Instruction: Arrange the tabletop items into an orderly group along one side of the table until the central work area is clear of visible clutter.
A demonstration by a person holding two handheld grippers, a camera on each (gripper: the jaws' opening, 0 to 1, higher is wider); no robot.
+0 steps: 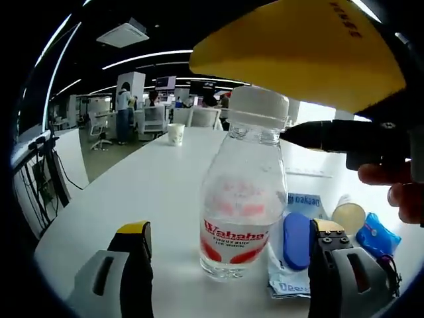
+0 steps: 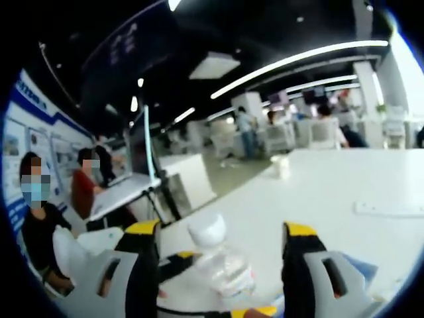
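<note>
The water bottle (image 1: 244, 192) is standing upright on the white desk (image 1: 132, 192), clear, with a white cap and a red label, and it is sitting between the jaws of the left tongs (image 1: 232, 255), which are standing apart on either side of it and not touching it. The right tongs (image 2: 218, 255) are looking down on the same bottle (image 2: 218, 262) from above; their jaws are also spread, with the cap showing between them, gripping nothing.

Just beside the bottle, toward the right tongs' side, a blue oval object (image 1: 296, 240) is lying on a printed packet (image 1: 291, 281), with a small round tan-topped thing (image 1: 348, 217) and a blue pouch (image 1: 377, 236) a little further out. A paper cup (image 1: 175, 134) is standing well apart at the far end of the desk.

The step in hand appears to be taking up the bottle. Next, one pair of tongs needs to be closing squarely on the body below the shoulder, while the other is staying clear, before the bottle is carried toward the cluster at the side.
</note>
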